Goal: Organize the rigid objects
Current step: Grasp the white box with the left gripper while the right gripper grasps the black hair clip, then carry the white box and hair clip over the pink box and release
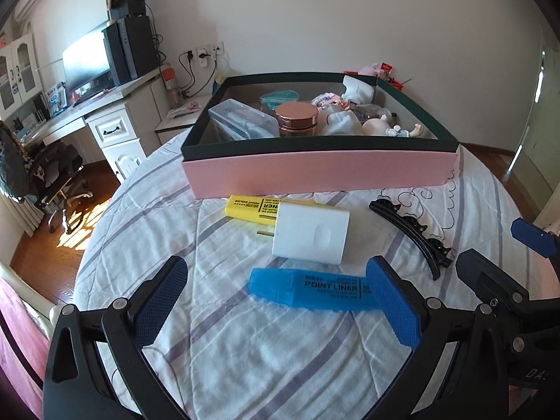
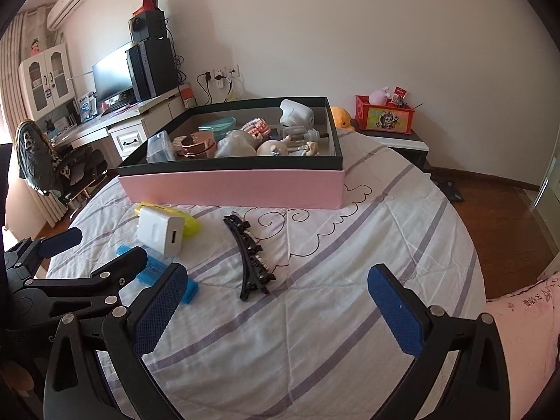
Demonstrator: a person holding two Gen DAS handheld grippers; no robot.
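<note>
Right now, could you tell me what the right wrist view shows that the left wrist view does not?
Only the right wrist view shows the charger's USB port, a yellow plush toy and the red skull-print box whole.

Only the left wrist view shows the charger's prongs and the "POINT LINER" print on the blue highlighter.

Both show the pink box already holding items, the white charger, the yellow highlighter, the black hair clip, and both grippers, left gripper and right gripper, open and empty.
</note>
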